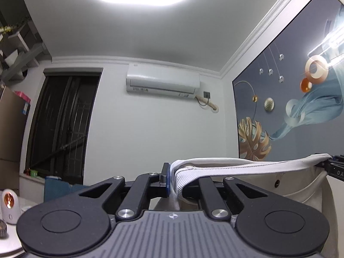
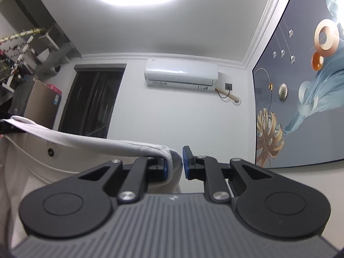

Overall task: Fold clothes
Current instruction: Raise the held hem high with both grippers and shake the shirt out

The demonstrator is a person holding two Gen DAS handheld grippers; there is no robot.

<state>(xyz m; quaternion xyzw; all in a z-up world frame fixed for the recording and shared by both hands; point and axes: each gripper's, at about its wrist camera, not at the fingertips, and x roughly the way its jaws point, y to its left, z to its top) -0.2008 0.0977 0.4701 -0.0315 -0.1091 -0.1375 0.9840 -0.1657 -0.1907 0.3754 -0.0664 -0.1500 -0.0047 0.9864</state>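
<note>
Both tools are up in the air w/ a white garment (image 1: 247,167) stretched between them: the left tool (image 1: 173,179) is clamped on its ribbed edge, the right tool (image 2: 174,163) pinches the other end. The left view shows the right tool's black tip at its far right edge, plus a small white lamp (image 1: 9,204) low at left (not in the right view). The right view gives more of the shelves (image 2: 32,49) w/ flowers; both show the AC unit (image 2: 181,75) & wall picture (image 2: 301,86).
</note>
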